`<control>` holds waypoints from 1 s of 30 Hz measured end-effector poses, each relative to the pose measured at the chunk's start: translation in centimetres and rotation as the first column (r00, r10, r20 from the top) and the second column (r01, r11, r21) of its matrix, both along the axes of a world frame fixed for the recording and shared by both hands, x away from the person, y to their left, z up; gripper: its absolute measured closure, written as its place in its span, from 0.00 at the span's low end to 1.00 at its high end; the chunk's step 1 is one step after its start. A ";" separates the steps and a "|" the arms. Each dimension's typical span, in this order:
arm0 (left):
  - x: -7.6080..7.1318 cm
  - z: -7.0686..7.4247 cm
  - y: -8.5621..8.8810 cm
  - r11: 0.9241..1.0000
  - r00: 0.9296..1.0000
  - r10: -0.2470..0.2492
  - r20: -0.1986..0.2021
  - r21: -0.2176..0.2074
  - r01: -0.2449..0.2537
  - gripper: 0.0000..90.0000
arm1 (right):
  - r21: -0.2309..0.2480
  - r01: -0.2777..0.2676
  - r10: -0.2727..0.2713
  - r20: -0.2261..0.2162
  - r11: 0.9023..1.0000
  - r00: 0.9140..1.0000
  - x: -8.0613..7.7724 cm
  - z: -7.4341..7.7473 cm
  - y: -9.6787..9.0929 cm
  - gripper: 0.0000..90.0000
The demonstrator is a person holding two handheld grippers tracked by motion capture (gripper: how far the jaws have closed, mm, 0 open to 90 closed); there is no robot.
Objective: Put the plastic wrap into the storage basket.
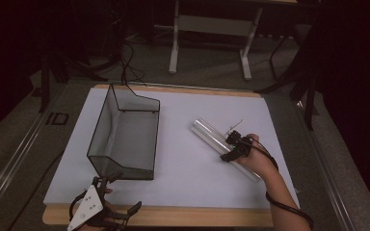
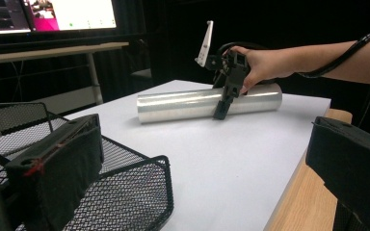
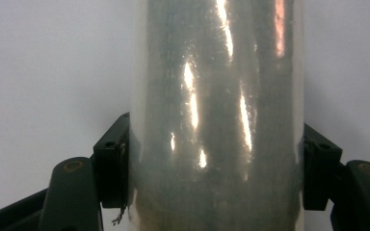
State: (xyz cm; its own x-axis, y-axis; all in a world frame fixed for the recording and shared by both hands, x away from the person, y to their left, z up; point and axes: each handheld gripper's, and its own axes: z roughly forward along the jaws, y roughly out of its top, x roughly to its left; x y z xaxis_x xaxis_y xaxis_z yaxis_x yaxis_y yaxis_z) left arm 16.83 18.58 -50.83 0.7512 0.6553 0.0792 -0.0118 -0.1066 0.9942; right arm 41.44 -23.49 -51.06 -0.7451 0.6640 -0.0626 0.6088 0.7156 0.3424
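Note:
A shiny clear-film roll (image 1: 212,137) lies slantwise on the white sheet (image 1: 188,168), right of centre. My right gripper (image 1: 236,147) comes down on the roll near its middle. Its two black jaws press on both sides of the roll (image 3: 217,96) in the right gripper view, so it is shut on it. From the left gripper view the roll (image 2: 183,103) rests on the table with the right gripper (image 2: 226,103) clamped across it. My left gripper (image 1: 123,192) hovers at the table's front-left edge, open, jaws wide apart, just before the near corner of the black mesh basket (image 1: 99,130).
The empty mesh basket (image 2: 139,192) stands left of centre on the sheet, its long side running away from me. The table's wooden edge (image 1: 173,216) borders the sheet at the front. Behind the table are a white desk frame (image 1: 207,29) and a lit monitor (image 2: 53,14).

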 end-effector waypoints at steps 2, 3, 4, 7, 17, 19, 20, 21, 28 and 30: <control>0.0 0.0 0.0 1.000 1.000 0.004 -0.001 -0.006 -0.004 0.00 | -0.015 0.035 -0.034 0.019 0.999 0.999 -0.4 0.1 0.2 0.36; 0.1 0.0 0.1 1.000 1.000 0.005 -0.002 -0.008 -0.005 0.00 | -0.005 0.054 -0.054 0.015 0.999 0.998 -0.4 0.1 0.2 0.36; 0.1 0.0 0.1 1.000 1.000 0.007 -0.001 -0.010 -0.007 0.00 | -0.001 0.061 -0.061 0.015 0.998 0.998 -0.4 0.0 0.1 0.36; 0.1 0.0 0.1 1.000 1.000 0.008 -0.002 -0.011 -0.008 0.00 | -0.001 0.110 -0.110 0.003 0.994 0.994 -0.5 0.2 0.1 0.36; 0.1 0.1 0.2 1.000 1.000 0.010 0.003 -0.010 -0.010 0.00 | 0.028 0.230 -0.231 0.033 0.973 0.972 -1.5 2.7 0.6 0.36; 0.0 0.1 0.1 1.000 1.000 0.010 0.006 -0.014 -0.010 0.00 | 0.029 0.244 -0.244 0.030 0.969 0.969 -1.7 3.3 0.8 0.36; 0.0 0.1 0.1 1.000 1.000 0.010 0.006 -0.014 -0.010 0.00 | 0.029 0.244 -0.244 0.030 0.969 0.969 -1.7 3.3 0.8 0.36; 0.0 0.1 0.1 1.000 1.000 0.008 0.010 -0.014 -0.008 0.00 | 0.014 0.262 -0.262 0.036 0.965 0.964 -2.0 3.9 1.2 0.36; 0.0 0.1 0.2 1.000 1.000 0.012 0.011 -0.017 -0.011 0.00 | 0.027 0.283 -0.284 0.042 0.959 0.958 -2.7 5.5 2.3 0.36; 0.0 0.1 0.1 1.000 1.000 0.014 0.011 -0.014 -0.013 0.00 | 0.033 0.276 -0.278 0.050 0.960 0.959 -3.1 6.1 2.8 0.36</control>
State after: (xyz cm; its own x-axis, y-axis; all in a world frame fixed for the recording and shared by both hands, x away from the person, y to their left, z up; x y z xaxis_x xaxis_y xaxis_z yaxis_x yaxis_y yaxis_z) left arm 16.85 18.72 -50.73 0.7414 0.6665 0.0785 -0.0214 -0.0935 0.9954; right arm 38.34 -20.70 -44.97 -0.5276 0.8458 -0.0784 0.7622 0.5122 0.3959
